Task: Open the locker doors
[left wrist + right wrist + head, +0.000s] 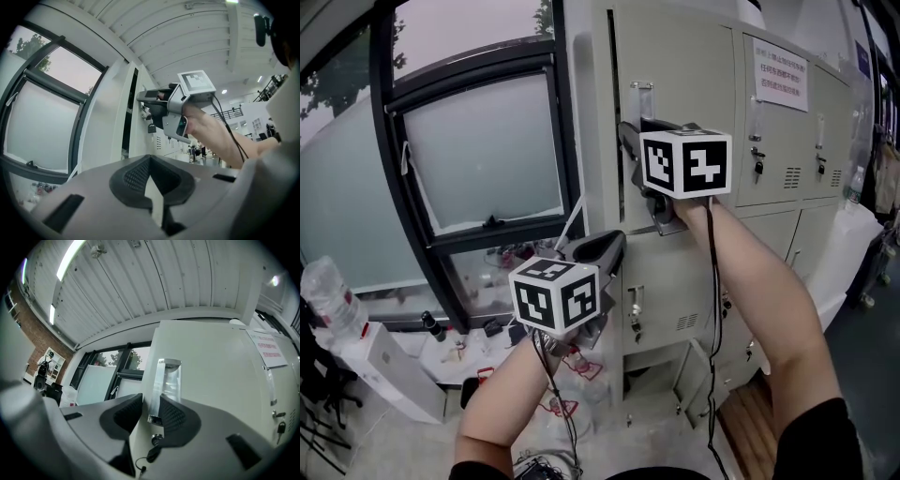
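The right gripper (pixel 151 411) pinches a shiny chrome handle (pixel 165 385) on the beige metal locker door (pixel 211 371); the left gripper (pixel 150 161) keeps ribbed jaws pressed together; the notice (pixel 780 73) has red print too small to read

Head view down over lockers (pixel 675 75); both gripper views close, facing same lockers.

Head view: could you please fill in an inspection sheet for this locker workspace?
surface: beige locker fronts; no table seen
job's things: top locker door, dark gap along its left edge; clear handle; key below it
clutter: plastic bottle, small items below the window
grippers: right gripper closed on the handle; left gripper shut, empty
cables: black cable along the right forearm
surroundings: window dark-framed; notice on a locker
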Demonstrator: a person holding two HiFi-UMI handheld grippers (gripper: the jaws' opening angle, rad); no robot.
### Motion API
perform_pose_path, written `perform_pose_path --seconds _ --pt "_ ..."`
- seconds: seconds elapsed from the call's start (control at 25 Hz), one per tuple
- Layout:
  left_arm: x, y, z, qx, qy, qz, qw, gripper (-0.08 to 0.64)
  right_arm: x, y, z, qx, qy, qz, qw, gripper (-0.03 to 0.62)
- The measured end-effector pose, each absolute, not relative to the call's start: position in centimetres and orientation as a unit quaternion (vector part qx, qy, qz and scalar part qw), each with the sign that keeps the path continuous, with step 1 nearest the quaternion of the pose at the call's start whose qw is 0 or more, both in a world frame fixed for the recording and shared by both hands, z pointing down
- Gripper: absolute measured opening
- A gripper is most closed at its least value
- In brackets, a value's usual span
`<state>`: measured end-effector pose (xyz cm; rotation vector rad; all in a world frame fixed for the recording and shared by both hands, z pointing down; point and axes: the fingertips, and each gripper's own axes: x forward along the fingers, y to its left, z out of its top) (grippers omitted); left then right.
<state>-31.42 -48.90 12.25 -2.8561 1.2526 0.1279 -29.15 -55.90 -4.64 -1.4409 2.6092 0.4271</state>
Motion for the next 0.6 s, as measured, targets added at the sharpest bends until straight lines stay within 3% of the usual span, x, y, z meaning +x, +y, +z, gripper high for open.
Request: perform_pose_path --seconds 0.6 --pt "-27.5 -45.5 12.5 -0.919 0.392 0.04 0.011 -0.002 -25.9 -50.4 -4.7 -0.404 0.902 0.133 0.071 0.117"
